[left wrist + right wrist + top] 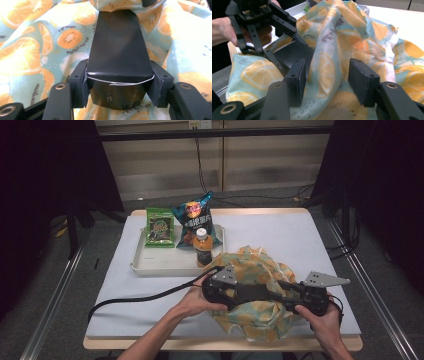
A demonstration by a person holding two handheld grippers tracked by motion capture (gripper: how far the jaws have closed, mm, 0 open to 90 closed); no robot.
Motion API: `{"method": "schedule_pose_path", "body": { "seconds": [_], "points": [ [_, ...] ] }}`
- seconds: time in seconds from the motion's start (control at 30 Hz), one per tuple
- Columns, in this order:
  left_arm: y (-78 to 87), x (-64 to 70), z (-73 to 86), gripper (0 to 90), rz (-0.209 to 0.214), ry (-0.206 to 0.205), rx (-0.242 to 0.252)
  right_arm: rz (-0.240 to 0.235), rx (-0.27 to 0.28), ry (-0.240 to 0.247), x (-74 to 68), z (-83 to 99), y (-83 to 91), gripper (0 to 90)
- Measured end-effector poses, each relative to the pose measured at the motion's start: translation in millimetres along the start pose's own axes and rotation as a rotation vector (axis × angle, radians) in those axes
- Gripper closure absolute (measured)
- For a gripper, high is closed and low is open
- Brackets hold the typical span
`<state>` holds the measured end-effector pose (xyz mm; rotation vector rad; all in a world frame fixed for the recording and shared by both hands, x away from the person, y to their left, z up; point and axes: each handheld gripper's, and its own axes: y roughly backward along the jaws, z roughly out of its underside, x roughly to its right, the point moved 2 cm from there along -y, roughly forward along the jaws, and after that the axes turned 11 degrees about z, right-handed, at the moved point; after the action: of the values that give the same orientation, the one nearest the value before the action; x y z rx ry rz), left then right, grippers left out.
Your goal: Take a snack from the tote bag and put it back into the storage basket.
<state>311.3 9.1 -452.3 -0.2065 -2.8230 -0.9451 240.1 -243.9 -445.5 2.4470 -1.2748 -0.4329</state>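
A cloth bag [255,265] printed with orange and kiwi slices lies crumpled on the near right of the table. My left gripper [239,292] is shut on a flat black box [262,292] and holds it against the bag. In the left gripper view the black box [120,47] runs forward from between my pads [79,82] into the cloth [37,50]. My right gripper [327,80] stands open with a raised fold of the bag [329,65] between its jaws. Beyond it, the left gripper [287,50] holds the box [297,53]. In the high view, the right gripper [292,296] faces the left one.
A white tray [165,264] at the table's back left holds a green snack packet [160,227], a blue crisp bag [197,217] and a bottle [202,249] with an orange cap. The left gripper's cable [145,297] trails across the grey mat [285,232].
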Motion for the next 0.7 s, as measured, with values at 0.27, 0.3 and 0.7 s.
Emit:
{"method": "schedule_pose_path", "body": {
  "seconds": [0.27,0.3,0.7],
  "points": [
    [20.4,-1.7,-0.6,43.6,-0.025,0.03,0.037,0.006,-0.001,-0.005,0.7,0.0,2.3,50.9],
    [23.8,-1.4,-0.2,43.6,-0.032,0.033,0.035,0.007,0.0,-0.005,1.3,-0.2,2.5,51.7],
    [51.8,7.9,2.9,43.8,-0.06,0.018,0.067,-0.001,0.007,-0.003,1.5,-1.3,6.4,73.1]
  ]
}}
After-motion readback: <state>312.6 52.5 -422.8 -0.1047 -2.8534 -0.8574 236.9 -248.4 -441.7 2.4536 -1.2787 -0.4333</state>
